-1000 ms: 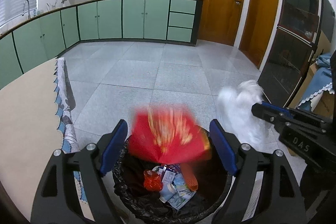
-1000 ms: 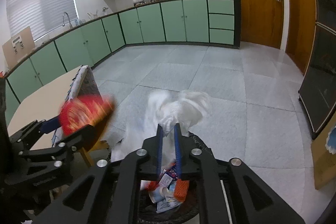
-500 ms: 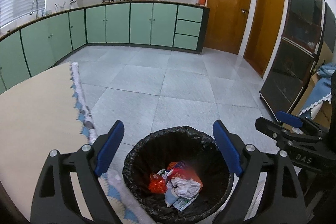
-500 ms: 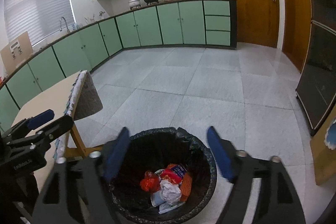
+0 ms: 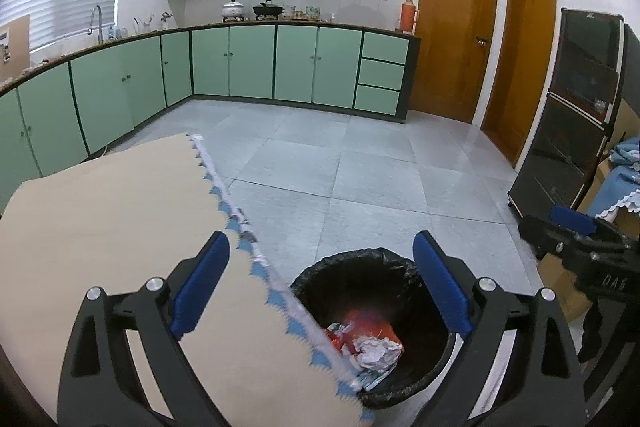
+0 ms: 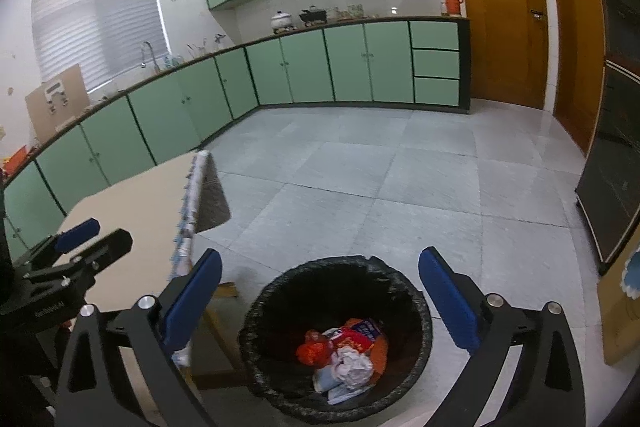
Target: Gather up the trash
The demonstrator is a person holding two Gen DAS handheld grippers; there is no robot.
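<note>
A black-lined trash bin stands on the floor beside the table. Inside it lie a red wrapper, crumpled white paper and other scraps. My left gripper hangs above the table edge and the bin, its jaws opening with nothing between them. My right gripper hovers over the bin, jaws opening wide and empty. Each gripper shows in the other's view: the right gripper and the left gripper.
The beige table has a blue-fringed cloth hanging over its edge next to the bin. Green cabinets line the far walls. A dark glass cabinet and a cardboard box stand at the right. Grey tiled floor lies beyond the bin.
The red wrapper left my left gripper and the white paper left my right gripper; both now lie in the bin. The right jaws went from shut to wide. Both grippers rose and drew back.
</note>
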